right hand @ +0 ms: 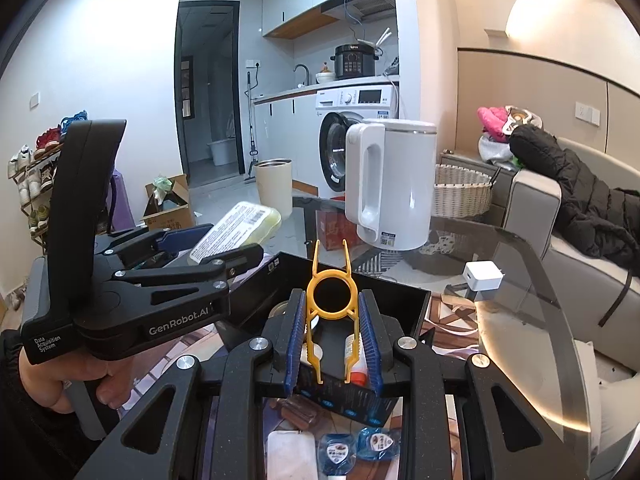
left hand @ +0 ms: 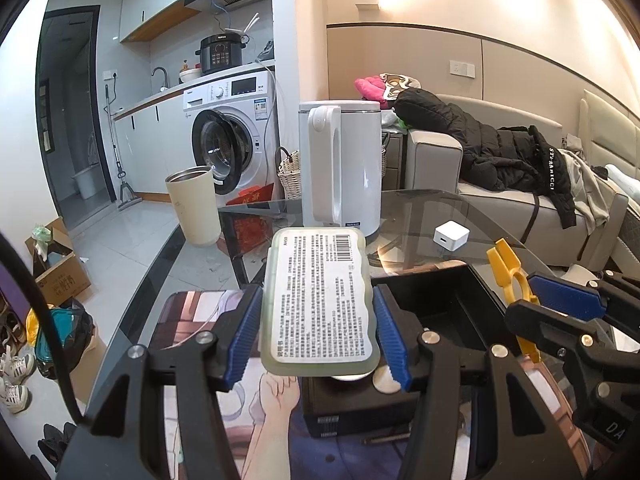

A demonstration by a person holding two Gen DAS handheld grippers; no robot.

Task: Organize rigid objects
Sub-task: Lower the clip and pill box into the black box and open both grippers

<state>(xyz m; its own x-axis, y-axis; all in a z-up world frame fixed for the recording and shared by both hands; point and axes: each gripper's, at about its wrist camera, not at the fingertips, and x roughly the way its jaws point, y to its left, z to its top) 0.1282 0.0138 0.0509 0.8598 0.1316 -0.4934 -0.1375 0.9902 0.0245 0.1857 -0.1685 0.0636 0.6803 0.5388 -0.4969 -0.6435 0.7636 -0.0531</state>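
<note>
My left gripper (left hand: 317, 291) is shut on a flat pale-green case (left hand: 320, 300) with a white printed label, its blue pads pressing the case's two long sides. The case hangs tilted above an open black box (left hand: 440, 288). My right gripper (right hand: 332, 295) is shut on a yellow plastic ring-and-prong tool (right hand: 332, 273), held upright over the same black box (right hand: 392, 288). The right wrist view has the left gripper (right hand: 236, 240) and the case (right hand: 240, 228) at left, held by a hand (right hand: 60, 380). In the left wrist view the right gripper (left hand: 522, 298) and yellow tool (left hand: 505, 264) sit at right.
A white kettle (left hand: 340, 168) and a beige tumbler (left hand: 194, 204) stand at the far edge of the glass table (left hand: 420, 204). A white charger cube (left hand: 451, 236) lies right of the kettle. Small blue pods (right hand: 360, 446) lie on the printed mat (left hand: 188, 312). A sofa (left hand: 436, 156) borders the right.
</note>
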